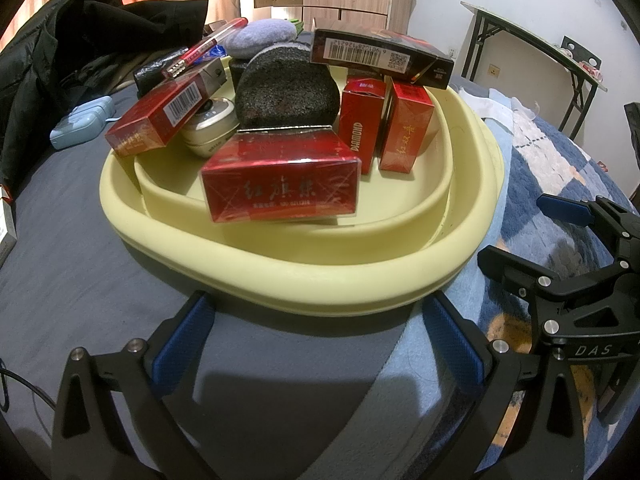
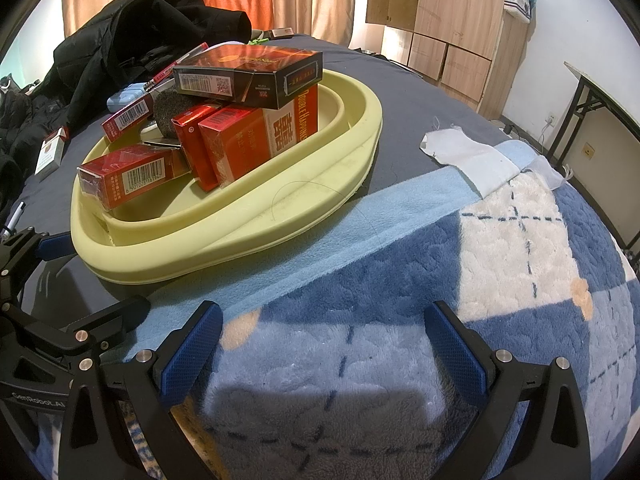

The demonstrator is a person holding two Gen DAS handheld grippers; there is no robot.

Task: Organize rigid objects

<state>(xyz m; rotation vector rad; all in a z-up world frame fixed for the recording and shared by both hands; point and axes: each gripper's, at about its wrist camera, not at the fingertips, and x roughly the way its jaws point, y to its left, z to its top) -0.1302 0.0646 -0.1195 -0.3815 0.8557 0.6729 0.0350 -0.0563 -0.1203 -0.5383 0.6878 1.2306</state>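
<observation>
— Right, what have I got on the left side?

— My left gripper (image 1: pixel 316 336) hangs just short of the near rim of the pale yellow basin (image 1: pixel 304 276), fingers spread wide with nothing between them. The basin sits on a grey bedsheet (image 1: pixel 64 240).

— And inside the basin?

— A pile of boxes. Nearest me lies a red cigarette pack (image 1: pixel 280 182) on its side. Behind it stands a dark grey sponge (image 1: pixel 286 94), with a small cream jar (image 1: pixel 210 124) to its left. Another red pack (image 1: pixel 158 114) leans tilted over the left rim. To the right, two red packs stand upright side by side, one marked DIAMOND (image 1: pixel 361 124), and a black carton (image 1: pixel 380 58) lies across their tops.

— The other side?

— My right gripper (image 2: pixel 322 344) is over the blue and white fleece blanket (image 2: pixel 460 264), to the right of the basin and apart from it. Its blue pads (image 2: pixel 192 350) are wide apart as well, and it carries nothing. A white cloth scrap (image 2: pixel 468 156) lies farther off on the blanket's edge.

— Anything outside the basin?

— A light blue case (image 1: pixel 82 122) on the sheet at far left, by a black jacket (image 1: pixel 48 60).
</observation>
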